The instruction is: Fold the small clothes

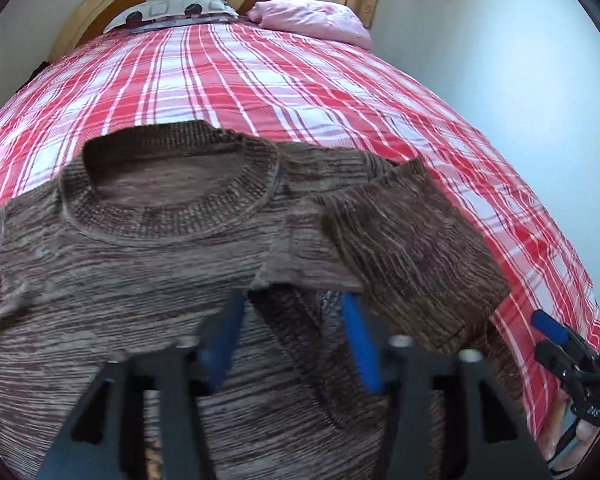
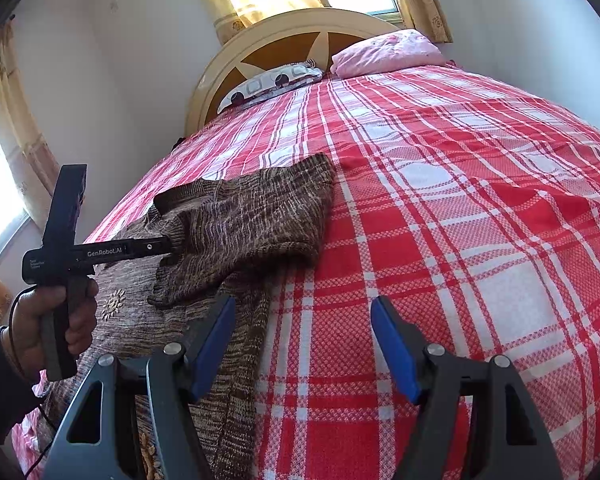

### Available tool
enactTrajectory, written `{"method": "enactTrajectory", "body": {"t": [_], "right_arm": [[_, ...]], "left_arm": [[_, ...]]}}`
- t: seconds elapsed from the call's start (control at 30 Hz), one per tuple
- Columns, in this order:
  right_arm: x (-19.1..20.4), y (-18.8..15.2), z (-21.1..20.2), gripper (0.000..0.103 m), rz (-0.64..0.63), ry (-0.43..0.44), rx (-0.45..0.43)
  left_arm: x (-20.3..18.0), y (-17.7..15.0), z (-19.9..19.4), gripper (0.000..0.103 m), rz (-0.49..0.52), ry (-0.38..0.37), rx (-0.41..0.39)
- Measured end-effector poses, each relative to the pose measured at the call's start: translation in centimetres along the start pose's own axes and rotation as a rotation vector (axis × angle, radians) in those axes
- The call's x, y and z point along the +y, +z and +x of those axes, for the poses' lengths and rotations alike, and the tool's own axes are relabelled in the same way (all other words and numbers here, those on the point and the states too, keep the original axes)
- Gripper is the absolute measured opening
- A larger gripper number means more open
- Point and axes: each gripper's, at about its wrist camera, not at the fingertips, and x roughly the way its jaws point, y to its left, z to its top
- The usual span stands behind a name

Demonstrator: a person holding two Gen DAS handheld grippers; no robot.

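On the red-and-white plaid bedspread (image 2: pixel 440 240) lies a brown marled knit sweater (image 1: pixel 112 276), one sleeve folded inward across its chest. The left gripper (image 1: pixel 296 300) hangs over that folded part, blue fingers apart, fabric between them. The right gripper (image 2: pixel 304 308) gapes wide beside the sweater's edge.

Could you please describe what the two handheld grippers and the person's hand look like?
Each gripper, left gripper and right gripper, has dark grey angular linkages with silver pivot bolts and flat blue fingers. The left gripper's black body reads "GenRobot.AI" in white. The left hand shows a dark sleeve, and a thin black cable trails below.
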Motion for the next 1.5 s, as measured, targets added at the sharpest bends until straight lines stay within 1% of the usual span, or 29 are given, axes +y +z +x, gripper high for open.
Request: {"method": "enactTrajectory", "body": {"t": [0.1,0.23,0.33,0.4,0.43,0.53,0.6,0.67,0.7,0.73,0.77,0.8,0.83,0.87,0.97,1.03,1.13,1.23,1.33,1.4,1.5], "right_arm": [[0.0,0.0,0.0,0.070,0.002,0.000,-0.002],[0.0,0.0,0.0,0.070,0.002,0.008,0.004],[0.0,0.0,0.2,0.070,0.002,0.012,0.010],[0.0,0.0,0.3,0.070,0.000,0.009,0.017],[0.1,0.0,0.4,0.070,-0.002,0.007,0.021],[0.2,0.0,0.6,0.070,-0.009,-0.001,0.025],[0.3,-0.1,0.5,0.070,-0.012,-0.005,0.022],[0.2,-0.1,0.4,0.070,-0.010,-0.005,0.017],[0.2,-0.1,0.4,0.070,-0.009,-0.005,0.016],[0.2,-0.1,0.4,0.070,-0.008,-0.004,0.017],[0.1,-0.1,0.5,0.070,-0.007,-0.003,0.020],[0.1,-0.1,0.6,0.070,-0.008,-0.001,0.024],[0.2,-0.1,0.7,0.070,-0.009,0.002,0.029],[0.2,-0.1,0.8,0.070,-0.011,0.005,0.034],[0.3,-0.1,1.1,0.070,-0.018,0.015,0.048],[0.4,-0.1,1.2,0.070,-0.021,0.018,0.050],[0.5,-0.2,1.3,0.070,-0.029,0.016,0.056],[0.7,-0.2,1.4,0.070,-0.037,0.009,0.060],[0.8,-0.2,1.5,0.070,-0.042,0.001,0.064],[0.9,-0.3,1.6,0.070,-0.047,-0.006,0.068],[1.1,-0.2,1.8,0.070,-0.054,-0.017,0.079]], "left_arm": [[0.2,0.0,0.5,0.062,-0.037,-0.022,0.015],[1.4,-0.3,-0.8,0.062,-0.111,-0.077,-0.031],[2.3,-0.6,-2.5,0.062,-0.124,-0.076,-0.082],[2.8,-0.9,-3.4,0.070,-0.129,-0.070,-0.107],[2.8,-0.8,-3.3,0.077,-0.127,-0.060,-0.108],[2.0,-0.6,-2.0,0.078,-0.087,-0.035,-0.084],[1.4,-0.3,-0.3,0.078,-0.051,-0.015,-0.041],[1.4,-0.1,1.2,0.070,-0.052,-0.001,-0.006],[1.3,0.0,1.7,0.070,-0.050,0.004,-0.007],[1.1,0.3,1.8,0.066,-0.036,0.007,-0.018],[0.9,0.5,2.0,0.039,-0.024,-0.005,-0.013],[0.8,0.8,2.2,0.022,-0.032,-0.034,0.007],[0.9,0.9,2.3,0.012,-0.048,-0.046,0.016],[0.9,1.0,2.2,0.011,-0.053,-0.052,0.017],[0.8,1.5,0.7,0.011,-0.025,-0.042,-0.038],[1.5,2.0,-0.4,0.010,-0.045,-0.061,-0.063],[2.9,2.8,-1.8,0.010,-0.064,-0.052,-0.100],[4.3,3.2,-2.1,0.010,-0.082,-0.031,-0.100],[5.2,2.8,-1.5,0.010,-0.089,-0.005,-0.080],[5.4,2.3,-0.7,0.010,-0.078,0.031,-0.058],[6.4,2.2,-0.2,0.010,-0.110,0.063,-0.051]]}}
